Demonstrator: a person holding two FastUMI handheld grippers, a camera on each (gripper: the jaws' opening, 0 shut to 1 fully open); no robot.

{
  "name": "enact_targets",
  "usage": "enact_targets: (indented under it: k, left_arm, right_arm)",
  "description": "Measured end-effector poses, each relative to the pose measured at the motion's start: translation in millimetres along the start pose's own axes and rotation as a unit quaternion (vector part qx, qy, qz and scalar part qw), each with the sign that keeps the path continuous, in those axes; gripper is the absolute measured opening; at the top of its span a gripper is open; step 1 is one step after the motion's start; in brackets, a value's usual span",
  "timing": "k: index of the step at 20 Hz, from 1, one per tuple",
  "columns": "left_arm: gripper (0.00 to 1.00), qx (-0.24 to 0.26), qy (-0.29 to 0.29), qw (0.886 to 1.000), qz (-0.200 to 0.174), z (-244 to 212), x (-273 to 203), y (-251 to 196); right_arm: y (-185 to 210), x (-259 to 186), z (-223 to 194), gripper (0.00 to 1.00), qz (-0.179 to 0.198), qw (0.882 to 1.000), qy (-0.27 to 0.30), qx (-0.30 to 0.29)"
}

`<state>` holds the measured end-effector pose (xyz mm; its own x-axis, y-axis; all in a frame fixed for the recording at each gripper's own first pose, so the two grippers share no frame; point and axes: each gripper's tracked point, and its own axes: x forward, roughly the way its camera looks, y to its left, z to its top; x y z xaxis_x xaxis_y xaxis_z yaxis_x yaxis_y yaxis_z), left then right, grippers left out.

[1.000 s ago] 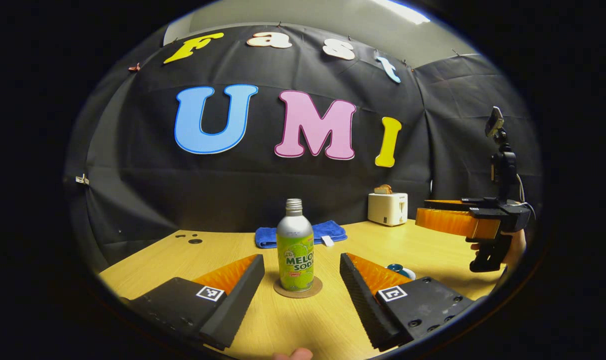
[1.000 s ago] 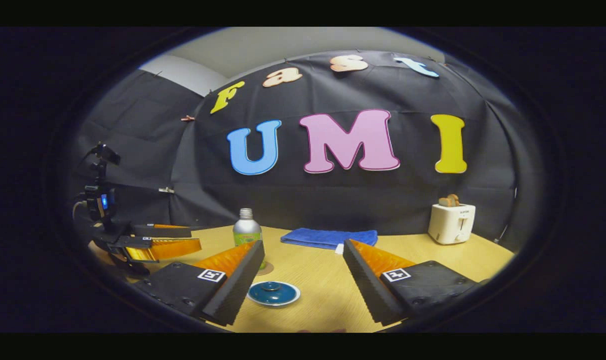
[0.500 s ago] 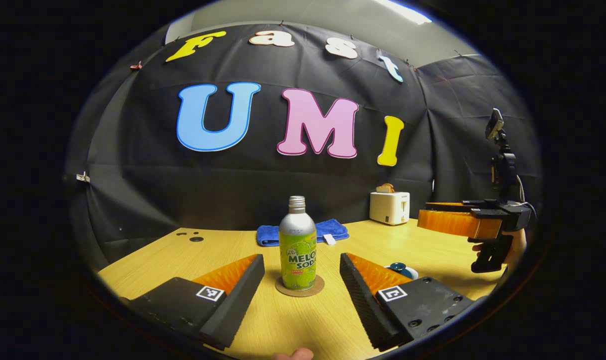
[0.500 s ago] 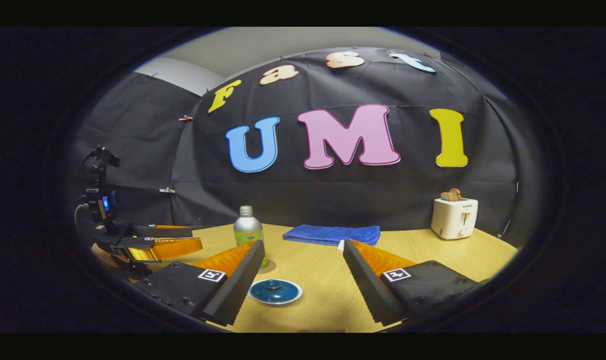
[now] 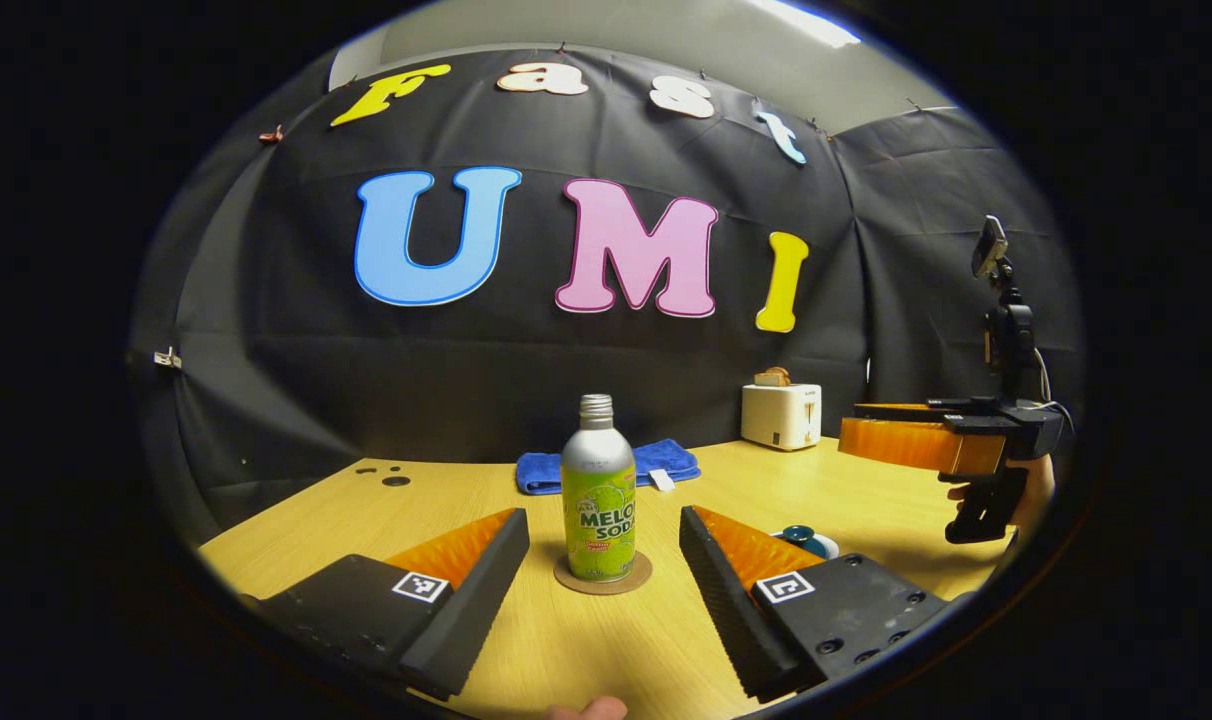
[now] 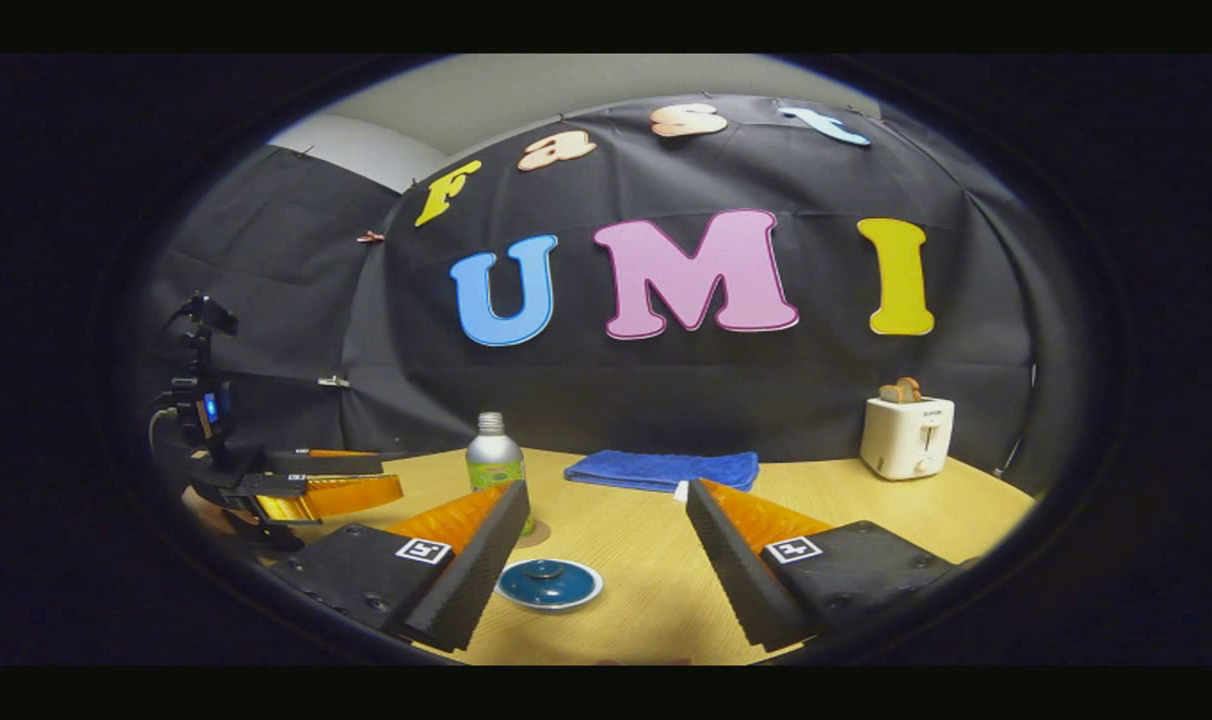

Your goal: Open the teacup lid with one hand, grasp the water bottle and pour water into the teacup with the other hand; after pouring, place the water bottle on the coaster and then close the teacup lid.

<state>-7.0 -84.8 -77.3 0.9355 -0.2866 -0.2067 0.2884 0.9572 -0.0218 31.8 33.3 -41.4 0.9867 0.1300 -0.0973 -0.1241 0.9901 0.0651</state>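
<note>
Both grippers, left (image 5: 604,560) and right (image 6: 606,560), gape wide, holding nothing. Bottle (image 5: 598,490) sits on coaster (image 5: 603,578); I'd lower right squarely onto the lid (image 6: 550,582) knob.

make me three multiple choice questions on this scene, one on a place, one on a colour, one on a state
1. What does the bottle stand on?
A. the towel
B. the coaster
C. the toaster

2. What colour is the towel?
A. blue
B. red
C. white

3. How is the left hand-held gripper?
A. shut on the bottle
B. shut on the lid
C. open, holding nothing

Answers:
1. B: the bottle sits upright on the round coaster on the table.
2. A: the folded towel at the back of the table is blue.
3. C: in the left gripper view its fingers stand wide apart on either side of the bottle, touching nothing.
</note>
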Motion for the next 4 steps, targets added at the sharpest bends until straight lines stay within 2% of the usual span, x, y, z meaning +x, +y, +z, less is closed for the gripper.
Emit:
enact_targets:
  k: [4]
  left_arm:
    - [0.96, -0.001, 0.002, 1.000, 0.000, -1.5, 0.9, 0.9]
  right_arm:
    - [1.5, -0.1, -0.7, 0.98, 0.002, 1.000, 0.002, -0.001]
